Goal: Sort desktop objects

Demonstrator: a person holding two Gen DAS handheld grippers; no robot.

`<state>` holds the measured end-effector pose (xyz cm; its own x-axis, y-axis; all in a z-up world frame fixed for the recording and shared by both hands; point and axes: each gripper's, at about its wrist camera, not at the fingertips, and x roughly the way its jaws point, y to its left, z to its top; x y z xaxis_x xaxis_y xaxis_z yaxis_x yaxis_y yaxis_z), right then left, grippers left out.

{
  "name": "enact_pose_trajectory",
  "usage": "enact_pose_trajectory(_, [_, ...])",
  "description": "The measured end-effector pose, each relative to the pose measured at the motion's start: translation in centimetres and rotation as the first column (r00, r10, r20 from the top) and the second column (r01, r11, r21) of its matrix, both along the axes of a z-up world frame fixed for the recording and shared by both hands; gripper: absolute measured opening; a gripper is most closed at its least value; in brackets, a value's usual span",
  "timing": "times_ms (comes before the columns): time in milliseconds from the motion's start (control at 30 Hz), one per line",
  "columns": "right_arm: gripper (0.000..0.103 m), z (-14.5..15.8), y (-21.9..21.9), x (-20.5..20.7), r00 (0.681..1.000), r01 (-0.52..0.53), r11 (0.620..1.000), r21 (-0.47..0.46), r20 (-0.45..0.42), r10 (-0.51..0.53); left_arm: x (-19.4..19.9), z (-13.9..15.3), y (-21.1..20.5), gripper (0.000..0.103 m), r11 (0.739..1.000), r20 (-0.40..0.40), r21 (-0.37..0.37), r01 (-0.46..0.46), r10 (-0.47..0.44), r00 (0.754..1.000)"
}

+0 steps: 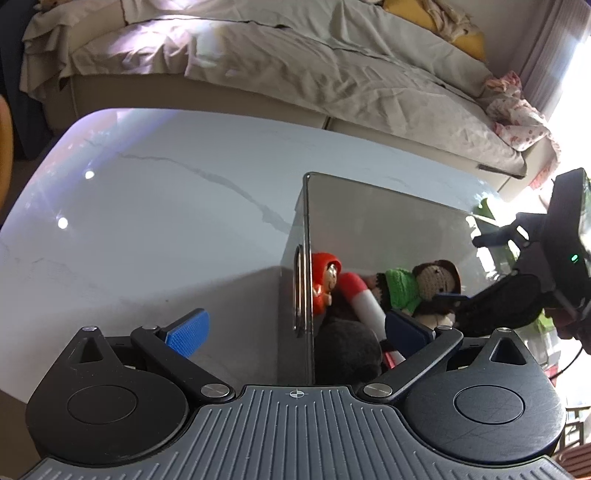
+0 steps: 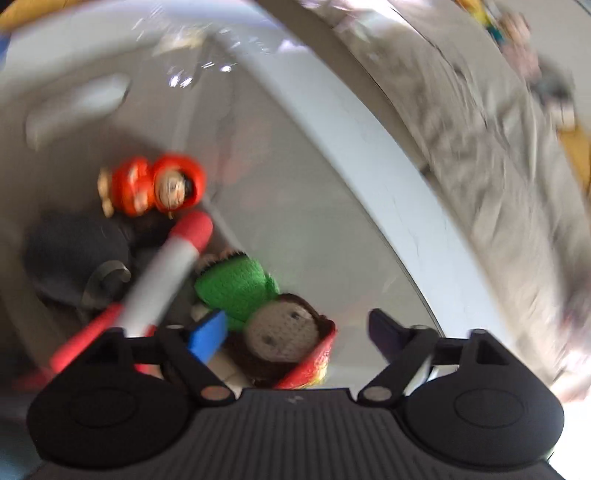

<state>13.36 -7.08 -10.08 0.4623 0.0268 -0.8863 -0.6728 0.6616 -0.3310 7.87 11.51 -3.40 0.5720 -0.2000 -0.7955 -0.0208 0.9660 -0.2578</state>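
A clear plastic box (image 1: 388, 229) stands on the white marble table (image 1: 147, 206). Inside lie a red hooded figurine (image 1: 327, 277), a red-and-white marker (image 1: 364, 299), a knitted doll in green (image 1: 421, 288) and a dark round object (image 1: 347, 350). My left gripper (image 1: 295, 328) is open, its jaws either side of the box's near corner. My right gripper (image 2: 299, 332) is open and empty above the box, over the knitted doll (image 2: 266, 317); the blurred view also shows the figurine (image 2: 155, 188), the marker (image 2: 173, 266) and the dark object (image 2: 70, 254). The right gripper also shows in the left wrist view (image 1: 458, 299).
A sofa covered with a beige sheet (image 1: 295, 66) runs behind the table, with a yellow cushion (image 1: 443, 22) and a pink patterned cloth (image 1: 517, 107) on it. The table's far edge curves close to the sofa.
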Motion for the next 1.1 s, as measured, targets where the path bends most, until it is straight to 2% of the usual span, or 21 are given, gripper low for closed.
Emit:
enact_pose_trajectory(33, [0.095, 0.7, -0.7, 0.8, 0.995, 0.049, 0.997, 0.054, -0.094, -0.044, 0.3, 0.1, -0.1, 0.103, 1.000, 0.000, -0.017, 0.010, -0.010, 1.000])
enact_pose_trajectory(100, [0.095, 1.1, -2.1, 2.2, 0.951, 0.176, 0.977, 0.123, -0.277, -0.136, 0.7, 0.5, -0.8, 0.103, 0.998, 0.007, -0.043, 0.042, -0.042, 0.999])
enact_pose_trajectory(133, [0.094, 0.7, -2.4, 2.5, 0.929, 0.218, 0.968, 0.122, -0.329, -0.168, 0.9, 0.7, -1.2, 0.103, 0.997, 0.013, -0.047, 0.057, -0.057, 0.998])
enact_pose_trajectory(167, [0.092, 0.2, -2.5, 2.5, 0.919, 0.235, 0.966, 0.106, -0.347, -0.186, 0.9, 0.9, -1.7, 0.103, 0.997, 0.021, -0.033, 0.072, -0.071, 0.997])
enact_pose_trajectory(233, [0.094, -0.9, -2.2, 1.8, 0.916, 0.241, 0.969, 0.061, -0.343, -0.207, 0.7, 1.1, -2.8, 0.103, 0.995, 0.033, 0.009, 0.101, -0.102, 0.994])
enact_pose_trajectory(333, [0.099, -2.3, -0.8, 0.0, 0.949, 0.183, 0.982, -0.050, -0.251, -0.190, 0.4, 1.0, -3.8, 0.103, 0.990, 0.029, 0.051, 0.129, -0.130, 0.991])
enact_pose_trajectory(367, [0.099, -2.6, -0.4, -0.2, 0.953, 0.168, 0.983, -0.070, -0.245, -0.180, 0.3, 0.8, -3.9, 0.103, 0.990, 0.025, 0.055, 0.127, -0.128, 0.991])
enact_pose_trajectory(400, [0.094, -2.6, -0.2, -0.2, 0.952, 0.156, 0.986, -0.056, -0.257, -0.165, 0.2, 0.7, -3.9, 0.103, 0.990, 0.021, 0.059, 0.124, -0.126, 0.992])
enact_pose_trajectory(433, [0.083, -2.5, 0.0, -0.1, 0.950, 0.147, 0.988, -0.040, -0.271, -0.152, 0.1, 0.6, -3.8, 0.103, 0.991, 0.019, 0.063, 0.121, -0.122, 0.992])
enact_pose_trajectory(533, [0.078, -1.9, 0.6, 0.5, 0.941, 0.142, 0.990, 0.005, -0.311, -0.134, 0.0, 0.3, -3.5, 0.103, 0.992, 0.010, 0.067, 0.108, -0.108, 0.994])
enact_pose_trajectory(700, [0.081, -4.4, 1.0, 1.4, 0.887, 0.161, 0.982, -0.100, -0.421, -0.189, -0.1, 0.4, -3.2, 0.103, 0.993, 0.012, 0.046, 0.112, -0.113, 0.994])
enact_pose_trajectory(833, [0.093, -5.7, 0.5, 2.5, 0.848, 0.192, 0.980, -0.053, -0.493, -0.193, -0.2, 0.4, -3.3, 0.103, 0.991, 0.010, 0.059, 0.123, -0.124, 0.992])
enact_pose_trajectory(1000, [0.103, -6.8, 0.6, 3.1, 0.853, 0.168, 0.984, -0.064, -0.490, -0.178, 0.0, 0.1, -3.1, 0.103, 0.993, 0.007, 0.040, 0.111, -0.112, 0.994])
enact_pose_trajectory(1033, [0.101, -6.7, 0.6, 3.0, 0.861, 0.164, 0.985, -0.059, -0.479, -0.172, 0.0, 0.0, -3.2, 0.103, 0.993, 0.004, 0.043, 0.112, -0.113, 0.994])
enact_pose_trajectory(1100, [0.088, -5.8, 0.6, 2.6, 0.886, 0.144, 0.988, -0.056, -0.437, -0.154, 0.0, -0.2, -3.3, 0.103, 0.992, -0.002, 0.051, 0.115, -0.115, 0.993])
